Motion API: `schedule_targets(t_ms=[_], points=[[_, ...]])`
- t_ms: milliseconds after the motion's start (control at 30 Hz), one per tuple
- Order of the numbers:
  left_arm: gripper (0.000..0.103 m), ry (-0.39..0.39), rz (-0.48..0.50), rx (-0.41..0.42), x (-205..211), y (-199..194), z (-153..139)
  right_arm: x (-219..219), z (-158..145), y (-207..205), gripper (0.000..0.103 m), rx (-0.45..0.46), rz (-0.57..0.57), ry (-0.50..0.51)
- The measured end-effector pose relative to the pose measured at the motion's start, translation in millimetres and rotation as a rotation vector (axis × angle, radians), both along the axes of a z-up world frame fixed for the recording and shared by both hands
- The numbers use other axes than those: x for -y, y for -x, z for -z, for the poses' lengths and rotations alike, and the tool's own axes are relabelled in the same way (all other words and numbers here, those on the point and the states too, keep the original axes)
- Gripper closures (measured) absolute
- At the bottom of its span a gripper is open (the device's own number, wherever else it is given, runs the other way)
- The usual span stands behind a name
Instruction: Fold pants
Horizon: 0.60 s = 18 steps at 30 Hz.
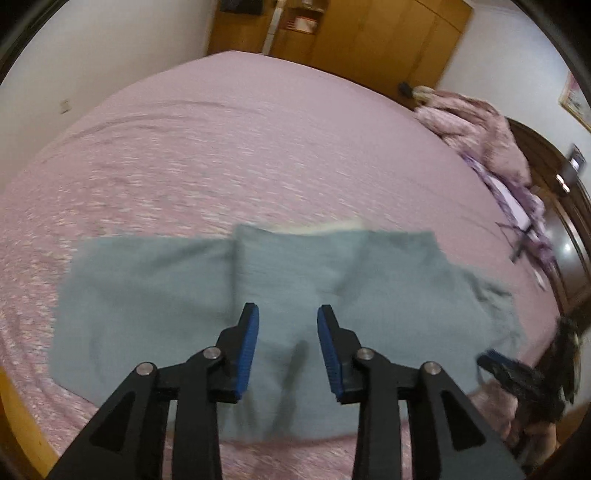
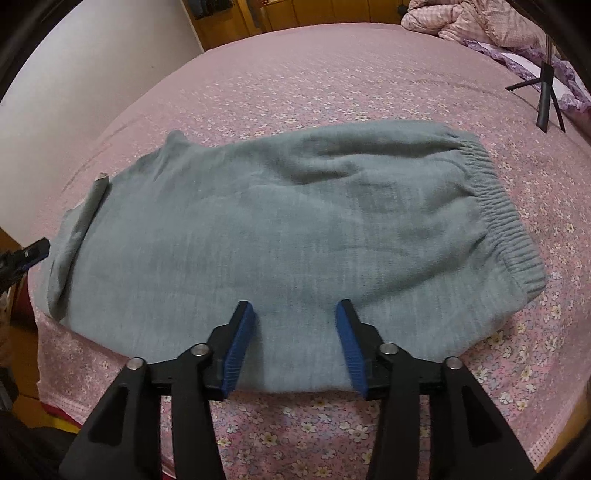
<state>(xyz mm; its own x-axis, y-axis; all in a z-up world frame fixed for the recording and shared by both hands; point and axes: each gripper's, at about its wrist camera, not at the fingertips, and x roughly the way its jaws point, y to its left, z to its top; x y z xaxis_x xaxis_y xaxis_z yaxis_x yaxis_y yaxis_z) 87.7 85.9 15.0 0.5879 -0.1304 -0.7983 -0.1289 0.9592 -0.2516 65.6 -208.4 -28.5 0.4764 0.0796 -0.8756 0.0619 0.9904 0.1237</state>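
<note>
Grey-green pants [image 2: 280, 229] lie folded flat on the pink flowered bedspread [image 2: 332, 81], the elastic waistband [image 2: 495, 199] at the right and a folded edge at the left. My right gripper [image 2: 295, 314] is open just above the near edge of the pants, nothing between its blue pads. The left wrist view is blurred: the same pants [image 1: 258, 295] lie ahead, and my left gripper [image 1: 288, 317] hangs open above them, holding nothing. The left gripper's tip [image 2: 35, 251] shows at the left edge of the right wrist view; the right gripper [image 1: 509, 373] shows at the right in the left wrist view.
A crumpled pink quilt [image 1: 476, 129] and purple cloth [image 1: 517, 199] lie at the bed's far right, with a black tripod [image 2: 546, 92] standing there. Wooden wardrobes [image 1: 369, 33] and a white wall [image 2: 92, 62] stand beyond the bed. The wooden bed frame [image 1: 22, 413] edges the near left.
</note>
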Motion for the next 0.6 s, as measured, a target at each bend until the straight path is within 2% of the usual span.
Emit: schedule_targets(t_ms=[100,367,400,433,467,600], points=[[0.068,0.008,-0.060,0.003,-17,-13,7,-6,0,1,0.051,0.004,-0.017,0.032],[0.069,0.011,-0.043,0.000,-15,-42,23,-6,-1,0,0.051,0.003,-0.015,0.026],[0.071,0.014,-0.044,0.003,-11,-44,23,-7,-1,0,0.051,0.003,-0.015,0.028],[0.086,0.013,-0.045,0.013,-9,-42,22,-7,-2,0,0.051,0.003,-0.016,0.030],[0.094,0.001,-0.049,0.027,-7,-41,19,-7,-2,0,0.051,0.003,-0.016,0.031],[0.095,-0.015,-0.048,0.070,-7,-32,10,-6,-1,-1,0.051,0.003,-0.016,0.031]])
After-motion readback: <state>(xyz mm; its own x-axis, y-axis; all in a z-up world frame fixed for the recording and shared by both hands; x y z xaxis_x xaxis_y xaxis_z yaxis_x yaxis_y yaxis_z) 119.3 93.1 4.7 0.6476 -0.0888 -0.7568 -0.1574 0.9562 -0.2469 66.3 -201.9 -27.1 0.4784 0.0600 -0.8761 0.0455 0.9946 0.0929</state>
